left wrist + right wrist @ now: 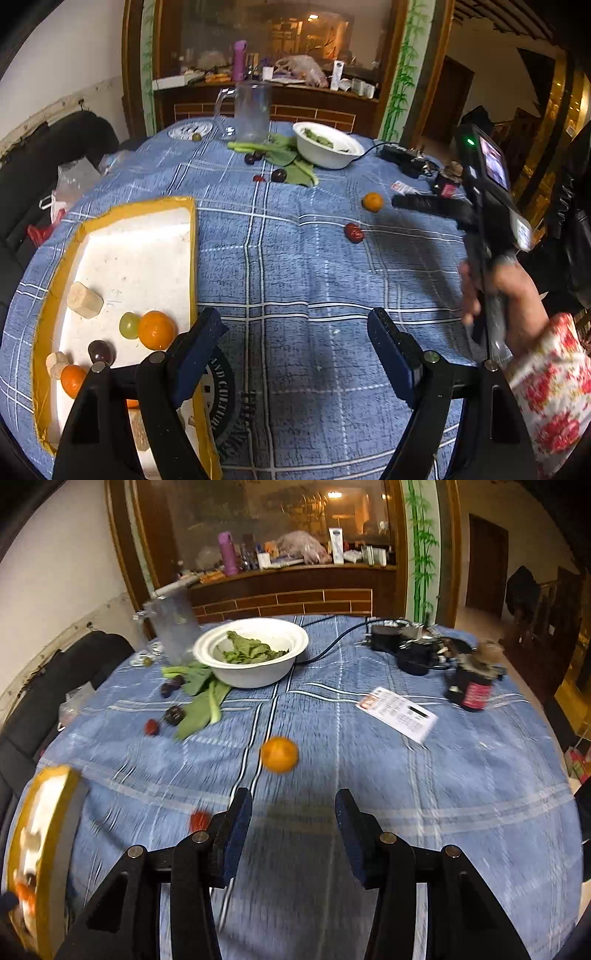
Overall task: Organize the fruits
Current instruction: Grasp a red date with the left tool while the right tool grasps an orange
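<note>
Tangerine (279,754) lies beyond empty, perhaps parted fingers (238,827).

**Rig appearance: handheld grippers and sleeve**

Left gripper (297,332): two flat, dark navy pads with a speckled, worn surface, each mounted on black angular linkage arms. Silver round pivot screws sit at the linkage joints, two per side.

Right gripper (293,819): same build, with navy pads, black linkage arms and four silver pivot screws.

Left wrist view, 3 o'clock: the right gripper's body is a black housing carrying a green indicator light and small lit screens. The right hand (506,295) wears a white sleeve (554,398) printed with red and pink flowers, at 4 o'clock.
</note>
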